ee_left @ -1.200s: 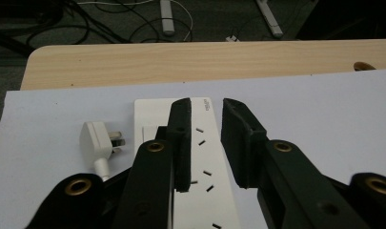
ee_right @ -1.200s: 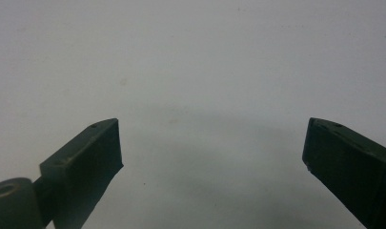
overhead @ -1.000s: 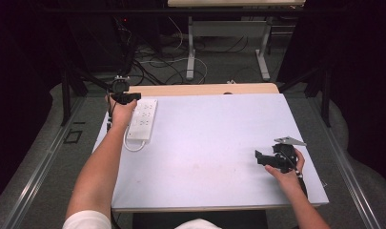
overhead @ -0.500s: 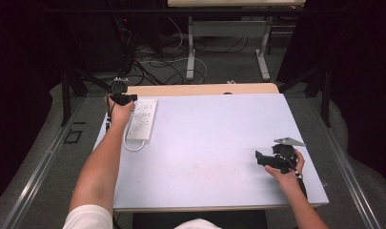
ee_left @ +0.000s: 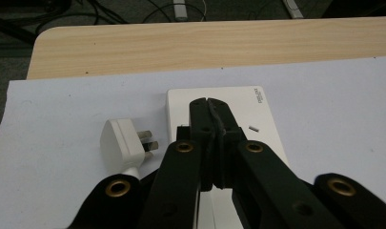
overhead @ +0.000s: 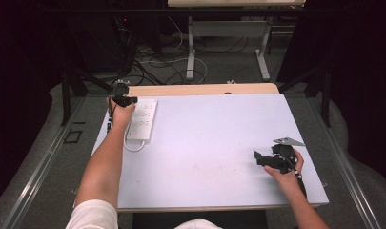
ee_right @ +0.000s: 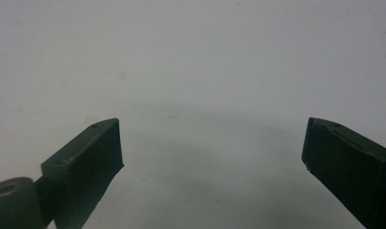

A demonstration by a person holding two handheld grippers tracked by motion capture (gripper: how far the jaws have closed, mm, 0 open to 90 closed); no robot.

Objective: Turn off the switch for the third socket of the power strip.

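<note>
Fingers (ee_left: 210, 110) of the left gripper (overhead: 126, 99) are pressed together with nothing between them, hanging over the far end of the white power strip (overhead: 142, 119). In the left gripper view their tips sit above the strip's (ee_left: 257, 124) far portion, whether touching it or just above it cannot be told. A white plug (ee_left: 124, 141) lies on the desk just left of the strip, prongs pointing toward it, its cord running back under the gripper. In the high view a loop of white cord (overhead: 133, 146) shows at the strip's near end.

Strip lies at the far left of the desk (overhead: 214, 143), long axis running near to far, on a pale sheet; a bare wooden edge (overhead: 200, 89) shows along the far side.

Right gripper (overhead: 264, 159) rests at the near right of the desk, held in the person's right hand (overhead: 288, 167), fingers pointing left. In the right gripper view its fingers (ee_right: 93, 157) stand wide apart over bare pale surface, holding nothing. It is well apart from the strip.

Left forearm (overhead: 105, 157) reaches along the desk's left side to its gripper.
</note>
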